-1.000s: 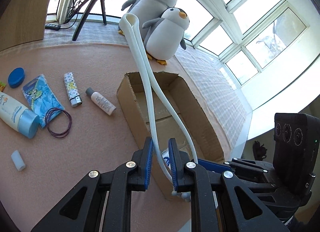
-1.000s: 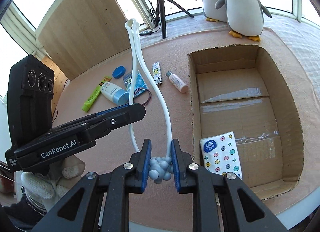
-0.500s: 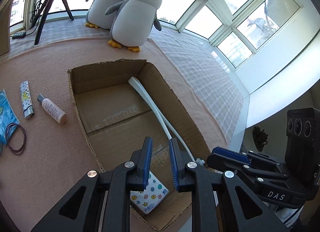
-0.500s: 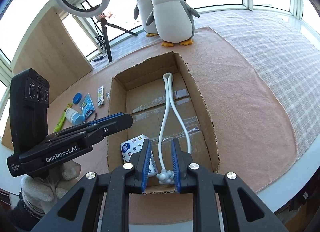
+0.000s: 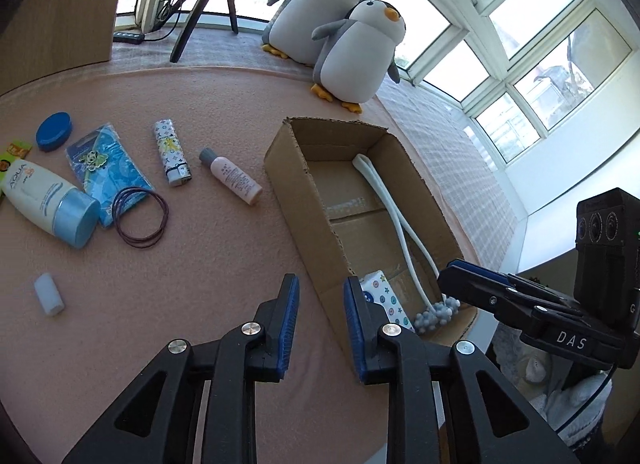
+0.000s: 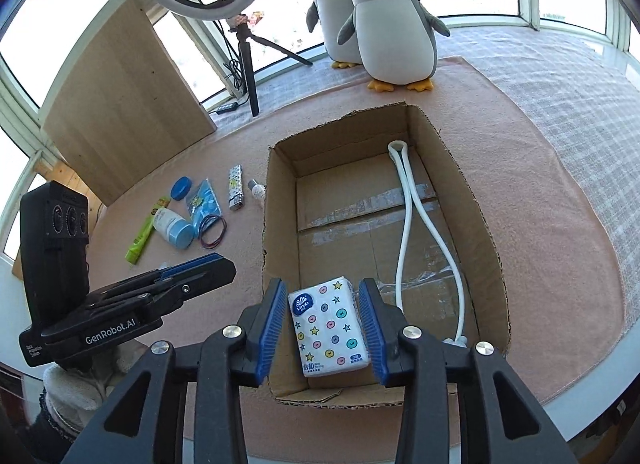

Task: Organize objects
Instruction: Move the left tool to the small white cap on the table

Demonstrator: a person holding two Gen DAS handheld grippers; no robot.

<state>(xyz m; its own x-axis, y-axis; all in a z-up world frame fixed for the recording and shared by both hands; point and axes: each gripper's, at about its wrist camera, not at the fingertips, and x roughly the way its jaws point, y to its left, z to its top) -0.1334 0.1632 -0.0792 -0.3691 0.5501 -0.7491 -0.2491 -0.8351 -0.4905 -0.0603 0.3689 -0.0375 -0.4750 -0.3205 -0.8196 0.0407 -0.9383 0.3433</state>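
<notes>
A long white looped massager with a knobbly grey-blue end lies along the right side of the open cardboard box. A patterned tissue pack lies in the box's near corner. My left gripper hovers over the box's near left wall, its jaws opening with nothing between them. My right gripper hangs above the tissue pack, jaws opening and gripping nothing. Each view shows the other gripper: the right gripper, the left gripper.
Left of the box on the pink mat lie a lotion bottle, small pink bottle, lighter, blue packet, hair ties, blue lid, white piece and green tube. Two plush penguins stand behind.
The massager, held upright in both grippers a second ago, went down into the box and was let go. Both sets of jaws have widened, and the left gripper swung back toward the box's left wall.
</notes>
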